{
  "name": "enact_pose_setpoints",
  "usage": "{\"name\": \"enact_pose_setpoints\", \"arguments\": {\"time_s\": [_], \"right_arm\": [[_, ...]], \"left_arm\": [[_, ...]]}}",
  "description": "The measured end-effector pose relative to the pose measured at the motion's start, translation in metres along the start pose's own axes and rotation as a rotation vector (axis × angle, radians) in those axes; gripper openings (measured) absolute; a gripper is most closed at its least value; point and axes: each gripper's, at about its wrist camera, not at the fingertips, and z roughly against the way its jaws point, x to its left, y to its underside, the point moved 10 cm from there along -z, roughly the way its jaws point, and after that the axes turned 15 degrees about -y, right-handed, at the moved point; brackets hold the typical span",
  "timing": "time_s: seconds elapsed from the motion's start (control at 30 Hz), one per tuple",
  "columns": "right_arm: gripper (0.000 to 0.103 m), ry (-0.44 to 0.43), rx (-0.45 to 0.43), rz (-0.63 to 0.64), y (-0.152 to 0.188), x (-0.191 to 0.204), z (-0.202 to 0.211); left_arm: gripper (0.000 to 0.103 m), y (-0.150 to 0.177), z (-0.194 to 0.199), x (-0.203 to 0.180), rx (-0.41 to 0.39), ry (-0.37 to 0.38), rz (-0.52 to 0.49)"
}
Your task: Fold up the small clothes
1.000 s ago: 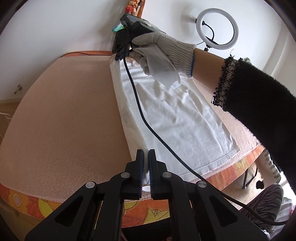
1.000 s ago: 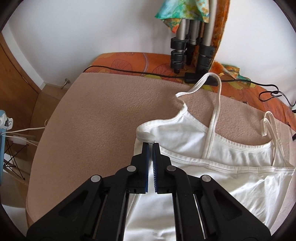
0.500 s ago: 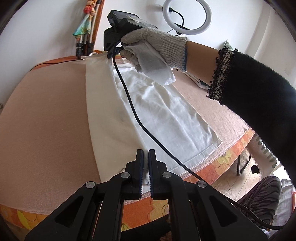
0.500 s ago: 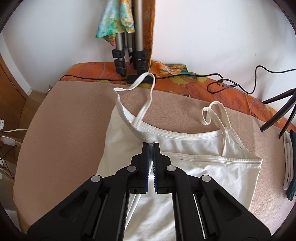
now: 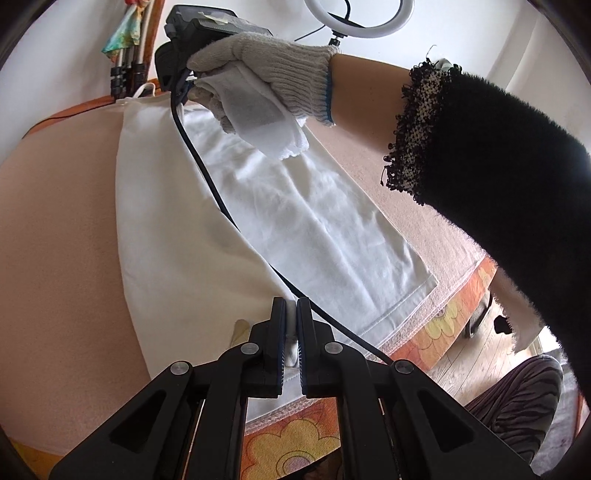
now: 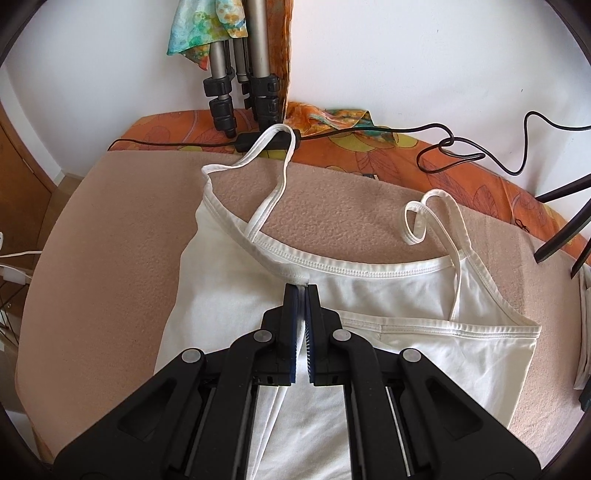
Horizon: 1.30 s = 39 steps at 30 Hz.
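Note:
A white strappy top (image 5: 325, 221) (image 6: 424, 332) lies on the peach blanket (image 5: 59, 240) (image 6: 122, 229). My left gripper (image 5: 291, 310) is shut on its hem edge near the table's front, holding a folded-over side panel (image 5: 173, 229). My right gripper (image 6: 301, 291) is shut on the top's upper neckline edge (image 6: 291, 275), with the same side pulled over the body. Two shoulder straps (image 6: 273, 177) (image 6: 436, 214) lie loose toward the wall. The gloved right hand (image 5: 258, 77) shows in the left wrist view above the top.
Tripod legs (image 6: 236, 85) and a black cable (image 6: 461, 147) lie at the back by the wall. A ring light (image 5: 358, 18) stands behind. An orange flowered cover (image 5: 454, 314) edges the table. Folded white cloth (image 6: 583, 332) lies at the right.
Both grippers have carried the top's left side edge to the right, over the body. More of the underside panel now lies flipped over.

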Motion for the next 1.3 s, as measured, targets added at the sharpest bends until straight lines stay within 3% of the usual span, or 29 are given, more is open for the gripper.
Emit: {"name": "enact_pose_setpoints", "arguments": {"time_s": [0.1, 0.17, 0.23, 0.27, 0.3, 0.33, 0.6, 0.9, 1.1, 1.3], "right_arm": [[0.005, -0.021, -0.007, -0.011, 0.0, -0.002, 0.001], [0.015, -0.03, -0.026, -0.015, 0.0, -0.004, 0.008], [0.046, -0.043, -0.063, -0.019, -0.002, -0.007, 0.022], [0.052, -0.045, -0.088, -0.022, -0.003, -0.01, 0.031], [0.057, -0.049, -0.116, -0.027, -0.004, -0.012, 0.042], [0.057, -0.056, -0.137, -0.033, -0.005, -0.016, 0.053], [0.058, -0.095, -0.266, -0.093, 0.011, -0.046, 0.148], [0.058, -0.079, -0.342, -0.143, 0.069, -0.095, 0.236], [0.058, -0.043, -0.346, -0.184, 0.105, -0.139, 0.269], [0.058, -0.025, -0.331, -0.227, 0.129, -0.176, 0.274]], "left_arm": [[0.012, 0.003, -0.005, -0.003, 0.034, 0.004, -0.008], [0.013, 0.004, -0.003, -0.003, 0.032, 0.0, -0.009], [0.018, 0.004, 0.001, -0.005, 0.022, -0.005, -0.029], [0.024, 0.004, 0.003, -0.006, 0.015, -0.006, -0.039], [0.041, 0.003, 0.007, -0.007, 0.005, -0.01, -0.044], [0.05, 0.002, 0.012, -0.007, -0.016, -0.012, -0.042], [0.05, -0.007, 0.031, -0.026, -0.119, -0.037, -0.11], [0.049, -0.01, 0.027, -0.072, -0.149, 0.003, -0.19], [0.049, -0.006, 0.011, -0.116, -0.134, 0.033, -0.272], [0.05, 0.002, -0.013, -0.154, -0.089, 0.045, -0.353]]}}
